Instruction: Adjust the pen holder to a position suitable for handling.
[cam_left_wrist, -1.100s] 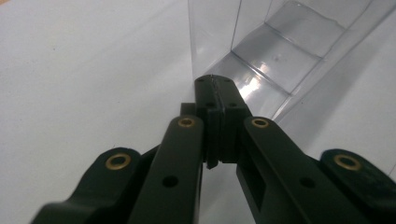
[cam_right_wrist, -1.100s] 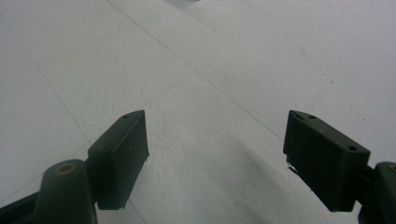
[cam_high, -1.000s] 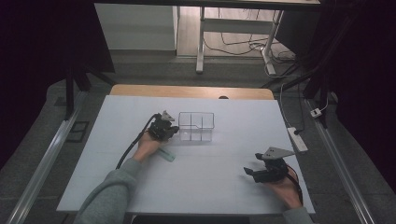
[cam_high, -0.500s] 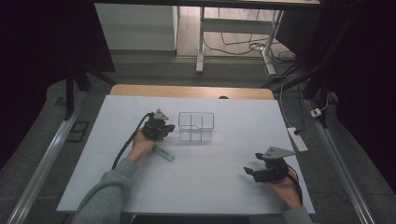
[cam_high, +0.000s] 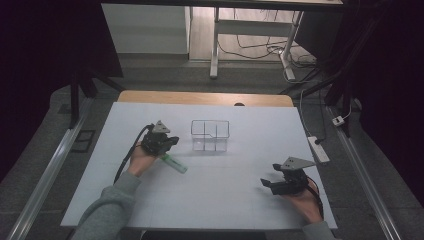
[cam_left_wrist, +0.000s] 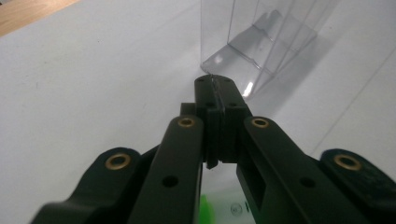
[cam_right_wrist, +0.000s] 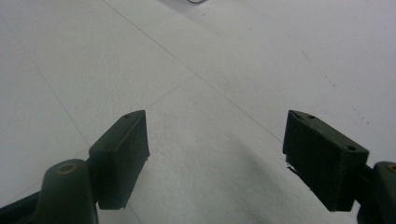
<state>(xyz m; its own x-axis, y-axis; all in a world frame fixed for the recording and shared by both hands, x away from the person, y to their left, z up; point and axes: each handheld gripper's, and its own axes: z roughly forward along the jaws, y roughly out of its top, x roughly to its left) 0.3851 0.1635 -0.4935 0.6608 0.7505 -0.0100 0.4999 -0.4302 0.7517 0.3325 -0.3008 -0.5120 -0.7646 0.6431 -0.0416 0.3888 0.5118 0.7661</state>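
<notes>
green pen (cam_high: 173, 163) on table just under closed left tongs (cam_high: 172, 141), apparently unheld.

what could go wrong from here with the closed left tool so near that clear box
1. The left tool is shut with nothing between its jaws, and its tip points at the clear divided box; a push forward may slide or tip that light box.
2. The green-tipped tube lies on the table just under the left hand; the hand or trailing cable might nudge it away.
3. The right tool sits open far off, so it cannot steady the box.
</notes>
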